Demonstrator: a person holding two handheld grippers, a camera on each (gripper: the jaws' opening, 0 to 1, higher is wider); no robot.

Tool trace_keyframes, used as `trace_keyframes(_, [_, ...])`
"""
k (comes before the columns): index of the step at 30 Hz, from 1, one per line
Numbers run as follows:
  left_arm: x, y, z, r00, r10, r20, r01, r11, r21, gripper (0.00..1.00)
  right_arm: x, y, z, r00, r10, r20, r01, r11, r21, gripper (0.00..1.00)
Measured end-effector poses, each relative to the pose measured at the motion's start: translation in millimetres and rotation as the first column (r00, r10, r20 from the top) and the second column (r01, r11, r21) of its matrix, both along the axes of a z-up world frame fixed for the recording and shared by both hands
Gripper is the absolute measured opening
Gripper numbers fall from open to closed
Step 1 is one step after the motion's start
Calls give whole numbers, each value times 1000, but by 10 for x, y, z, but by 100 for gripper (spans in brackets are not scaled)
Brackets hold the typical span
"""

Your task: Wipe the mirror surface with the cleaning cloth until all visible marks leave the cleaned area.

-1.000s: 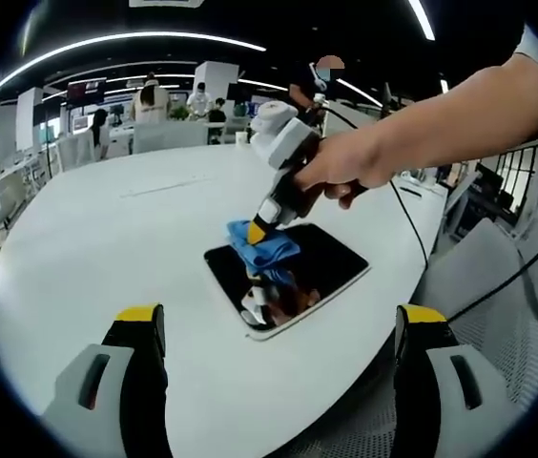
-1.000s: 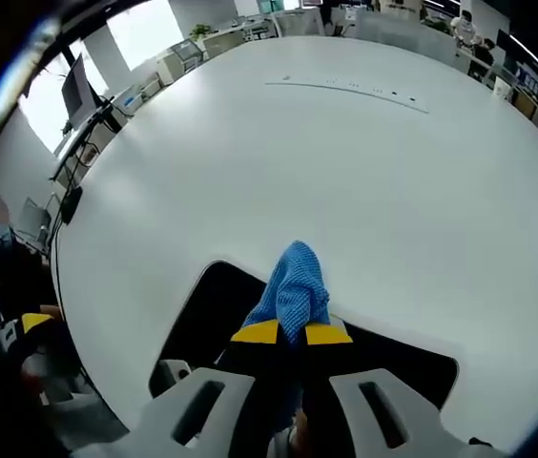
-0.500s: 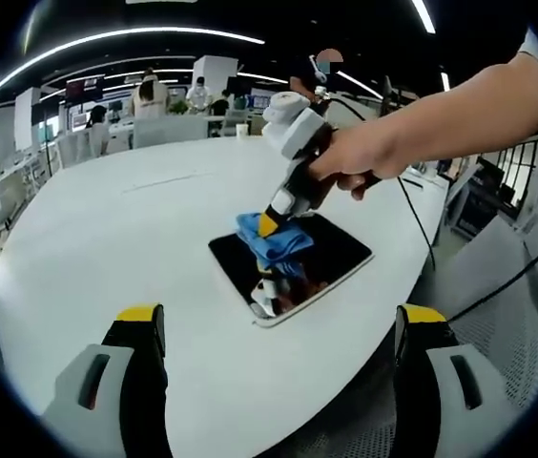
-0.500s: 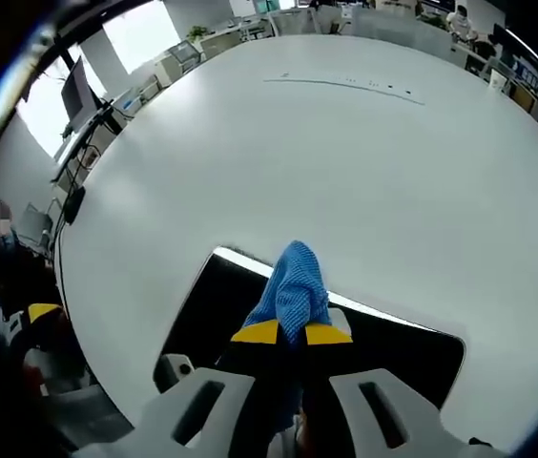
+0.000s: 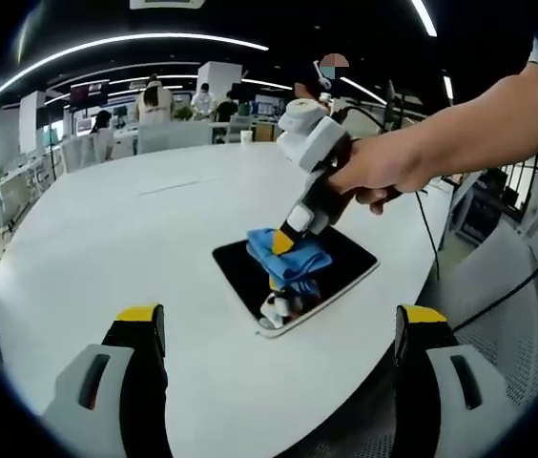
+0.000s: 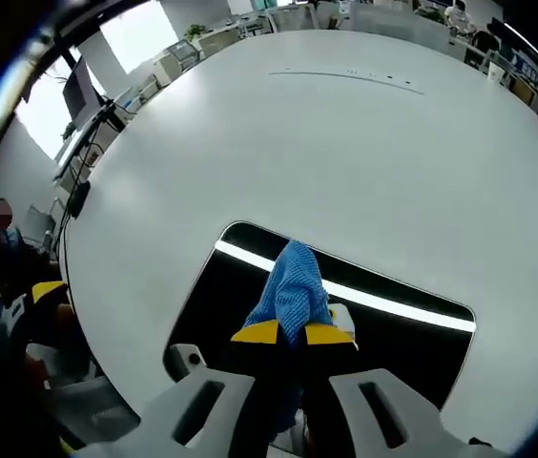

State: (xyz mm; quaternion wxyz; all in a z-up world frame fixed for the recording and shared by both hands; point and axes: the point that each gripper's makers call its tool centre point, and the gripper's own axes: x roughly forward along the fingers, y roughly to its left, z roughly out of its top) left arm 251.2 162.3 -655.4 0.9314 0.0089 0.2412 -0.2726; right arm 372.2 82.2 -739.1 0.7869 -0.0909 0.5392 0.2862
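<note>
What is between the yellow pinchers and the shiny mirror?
The blue cloth. The right gripper pinches it, and it hangs down onto the mirror, as the right gripper view shows. In the left gripper view it bunches on the glass.

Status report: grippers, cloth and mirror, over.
Right gripper shut on blue cloth, pressed on mirror. Left gripper open, off mirror. Table around mirror bare.

Mirror [image 6: 383, 324] partly under cloth [image 6: 293, 291]

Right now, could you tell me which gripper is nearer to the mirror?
The right gripper: it is over the mirror, pressing the blue cleaning cloth on the glass. The left gripper is open and held back from the mirror, off its near edge.
</note>
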Motion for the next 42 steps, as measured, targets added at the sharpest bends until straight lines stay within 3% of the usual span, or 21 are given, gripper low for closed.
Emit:
trace_keyframes(4, [-4,-7,-30,1000,-4,-10,4,1000,8,99,-43,1,4,1000,-4,-9,4,1000,2,1])
trace_keyframes(12, [10,118,-49,997,67,-27,-67,998,-3,99,-182,-13,15,1000,-1,-11,1,1000,7,1])
trace_keyframes(25, [36,158,-58,994,111,-13,-111,994,-11,99,-419,-26,20,999,-19,-25,20,999,28,1])
trace_keyframes(28, [29,171,-123,994,109,-25,-109,994,14,99,-460,-32,21,999,-19,-27,19,999,28,1])
trace_keyframes(42, [30,175,-126,995,102,-7,-102,995,21,99,-582,-34,-5,999,-20,-31,21,999,31,1])
